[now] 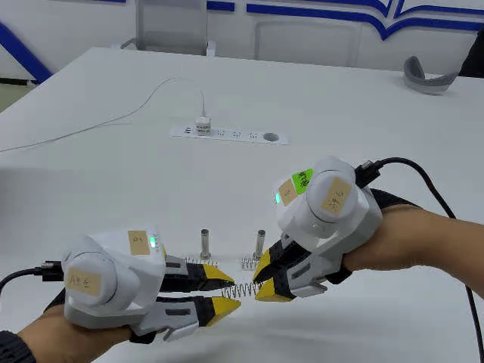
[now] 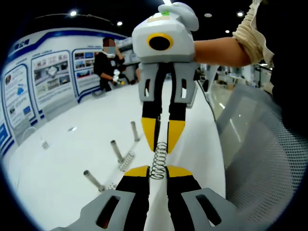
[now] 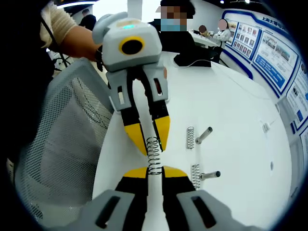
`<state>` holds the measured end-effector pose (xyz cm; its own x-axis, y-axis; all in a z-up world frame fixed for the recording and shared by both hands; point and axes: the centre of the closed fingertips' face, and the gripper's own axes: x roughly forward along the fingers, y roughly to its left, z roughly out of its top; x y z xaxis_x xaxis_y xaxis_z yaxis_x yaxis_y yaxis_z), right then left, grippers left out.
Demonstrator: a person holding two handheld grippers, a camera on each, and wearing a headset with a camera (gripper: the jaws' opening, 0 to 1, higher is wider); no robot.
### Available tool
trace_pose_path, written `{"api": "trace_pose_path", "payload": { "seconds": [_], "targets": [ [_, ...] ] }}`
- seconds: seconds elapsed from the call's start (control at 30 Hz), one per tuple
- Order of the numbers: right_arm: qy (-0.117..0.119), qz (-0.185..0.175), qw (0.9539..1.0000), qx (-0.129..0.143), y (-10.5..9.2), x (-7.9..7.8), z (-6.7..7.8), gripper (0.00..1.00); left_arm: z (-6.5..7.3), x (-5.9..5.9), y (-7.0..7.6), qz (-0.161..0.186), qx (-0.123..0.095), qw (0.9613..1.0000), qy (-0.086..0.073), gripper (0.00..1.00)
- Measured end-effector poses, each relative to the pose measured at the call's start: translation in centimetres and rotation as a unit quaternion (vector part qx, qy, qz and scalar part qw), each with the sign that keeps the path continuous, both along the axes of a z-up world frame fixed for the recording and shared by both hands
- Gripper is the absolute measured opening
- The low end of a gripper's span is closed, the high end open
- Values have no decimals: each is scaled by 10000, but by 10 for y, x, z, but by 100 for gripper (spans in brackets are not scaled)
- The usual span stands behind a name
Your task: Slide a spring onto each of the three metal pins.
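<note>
A small coil spring [image 1: 243,290] stretches between my two grippers just above the table. My left gripper [image 1: 229,292] closes on its left end and my right gripper [image 1: 265,281] on its right end. In the left gripper view the spring [image 2: 159,161] runs from my own jaws up to the right gripper [image 2: 162,137]. Three metal pins stand upright behind: one [image 2: 135,131], one [image 2: 117,150], one [image 2: 93,179]. Two of the pins [image 1: 204,243] [image 1: 259,243] are bare. Two loose springs [image 3: 190,137] [image 3: 195,174] lie by the pins.
A white power strip [image 1: 227,134] with a plugged-in charger and cable lies further back on the white table [image 1: 340,113]. A grey headset [image 1: 427,78] rests at the far right. A mesh chair [image 2: 260,159] stands at the table's near edge. People stand in the background.
</note>
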<state>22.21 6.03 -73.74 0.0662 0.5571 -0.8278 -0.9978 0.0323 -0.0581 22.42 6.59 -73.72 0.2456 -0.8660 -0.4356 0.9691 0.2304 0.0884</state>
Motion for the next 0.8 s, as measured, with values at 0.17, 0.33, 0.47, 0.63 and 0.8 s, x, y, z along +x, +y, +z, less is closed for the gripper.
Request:
{"api": "trace_pose_path", "payload": {
  "seconds": [0.17,0.33,0.47,0.63,0.8],
  "targets": [
    [21,29,10000,21,2,-3,4,11,-4,-2,0,-62,134,9999,-87,12],
    [-3,68,9997,216,12,-6,18,11,-8,-3,1,-90,246,9996,-100,11],
    [-17,80,9993,371,21,-7,29,11,-7,-4,-1,-103,230,9996,-121,11],
    [-102,130,9991,403,27,-9,32,11,-5,-4,-2,-117,222,9996,-132,11],
    [-101,106,9991,410,27,-9,31,13,-5,-3,-1,-80,211,9996,-143,10]
  ]
}}
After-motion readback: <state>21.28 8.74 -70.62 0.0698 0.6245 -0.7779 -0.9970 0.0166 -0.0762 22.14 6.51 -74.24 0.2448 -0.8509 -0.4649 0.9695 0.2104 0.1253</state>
